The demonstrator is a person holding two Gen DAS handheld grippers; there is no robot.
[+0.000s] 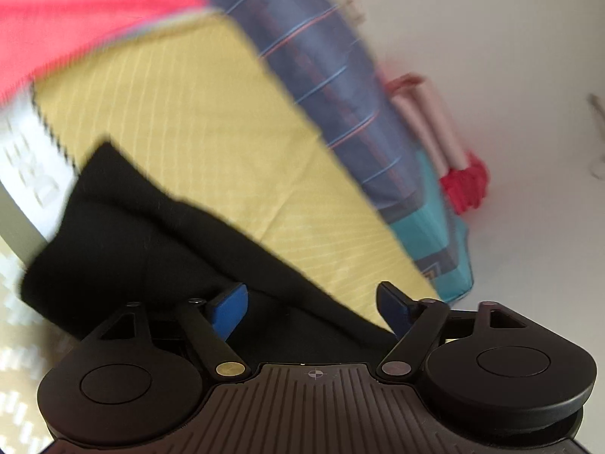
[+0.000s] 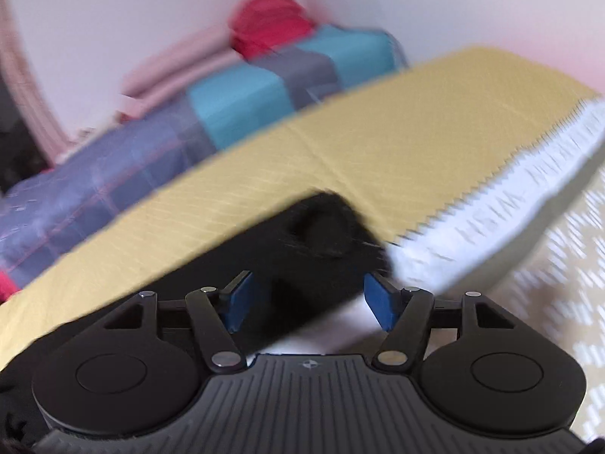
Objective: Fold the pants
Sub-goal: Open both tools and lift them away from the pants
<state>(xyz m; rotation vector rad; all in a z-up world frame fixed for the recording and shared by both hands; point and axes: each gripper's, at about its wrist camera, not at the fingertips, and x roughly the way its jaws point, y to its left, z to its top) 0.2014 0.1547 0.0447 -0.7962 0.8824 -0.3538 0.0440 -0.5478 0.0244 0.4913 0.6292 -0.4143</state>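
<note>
The black pants (image 1: 159, 242) are seen on the yellow bedspread (image 1: 196, 121), running from lower centre to left of frame between the wide-open, empty jaws of the left gripper (image 1: 314, 308) — the right gripper (image 2: 308, 299), likewise open, seems — through blur — equally near.

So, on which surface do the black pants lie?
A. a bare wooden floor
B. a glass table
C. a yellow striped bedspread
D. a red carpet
C: in both wrist views the black pants rest on the yellow striped bedspread.
</note>
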